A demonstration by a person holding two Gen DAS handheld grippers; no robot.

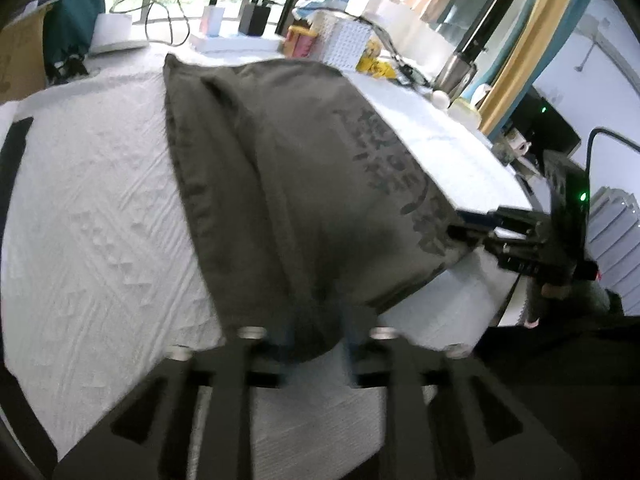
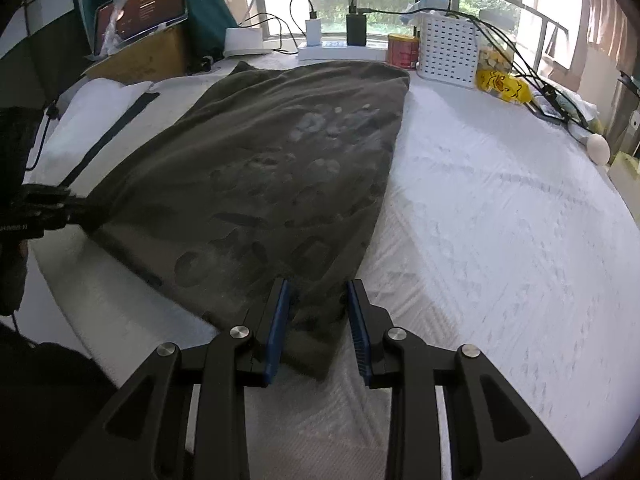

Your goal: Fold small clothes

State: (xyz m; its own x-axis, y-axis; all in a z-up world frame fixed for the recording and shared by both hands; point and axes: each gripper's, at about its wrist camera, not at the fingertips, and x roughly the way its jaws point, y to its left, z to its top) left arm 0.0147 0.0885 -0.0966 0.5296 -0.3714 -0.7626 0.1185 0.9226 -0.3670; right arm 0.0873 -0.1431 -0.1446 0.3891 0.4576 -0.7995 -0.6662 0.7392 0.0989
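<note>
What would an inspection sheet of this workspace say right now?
Surface: white textured cover.
Job's things: dark printed shirt lying lengthwise on the cover.
Clutter: basket, red can and yellow bag along the far edge.
Grippers: right gripper shut on shirt's near corner; left gripper at the other near corner, too blurred to tell its grip.
Cables: black cables run from chargers past the basket.
Surroundings: window behind; screen far left.

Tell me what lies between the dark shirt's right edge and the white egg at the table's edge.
In the right wrist view, only bare white cloth lies between the dark shirt and the egg; nothing rests on that stretch.
</note>
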